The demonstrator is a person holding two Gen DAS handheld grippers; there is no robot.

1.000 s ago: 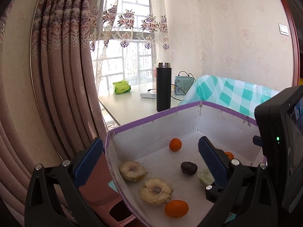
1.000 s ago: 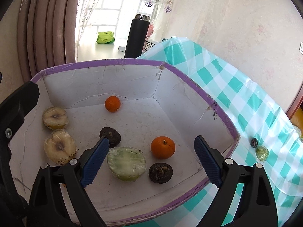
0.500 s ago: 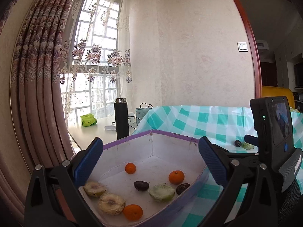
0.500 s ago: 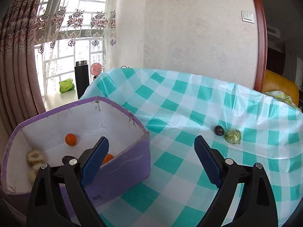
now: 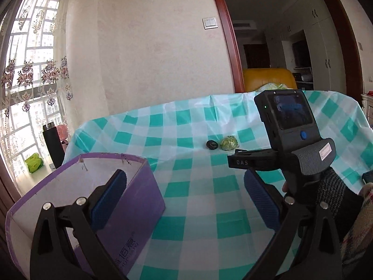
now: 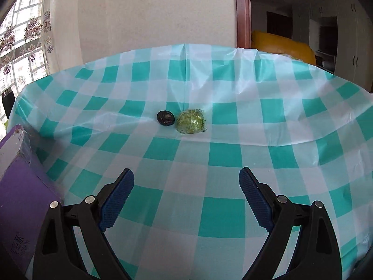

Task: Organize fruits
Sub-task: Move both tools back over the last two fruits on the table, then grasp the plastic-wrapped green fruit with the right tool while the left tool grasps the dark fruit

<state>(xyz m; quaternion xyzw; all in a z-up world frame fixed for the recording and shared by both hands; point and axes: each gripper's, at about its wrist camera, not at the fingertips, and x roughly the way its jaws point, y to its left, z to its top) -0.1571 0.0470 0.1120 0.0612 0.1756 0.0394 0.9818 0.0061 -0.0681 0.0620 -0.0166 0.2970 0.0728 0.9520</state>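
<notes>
1. Both claws, right gripper (image 6: 186, 184) and left gripper (image 5: 185, 186), stand spread, empty.
2. Dark fruit (image 6: 165, 117) touches green fruit (image 6: 190, 121) mid-tablecloth (image 6: 223, 154), well apart from purple box (image 5: 130, 186).
3. Risk: closing on one likely nudges its neighbour rolling.

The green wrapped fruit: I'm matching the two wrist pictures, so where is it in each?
Left wrist: green wrapped fruit right of centre, mid-height, beyond the right hand-held gripper's camera body.
Right wrist: just above centre, ahead of the open fingers.
Shared landmark: the dark fruit beside it on its left.
</notes>
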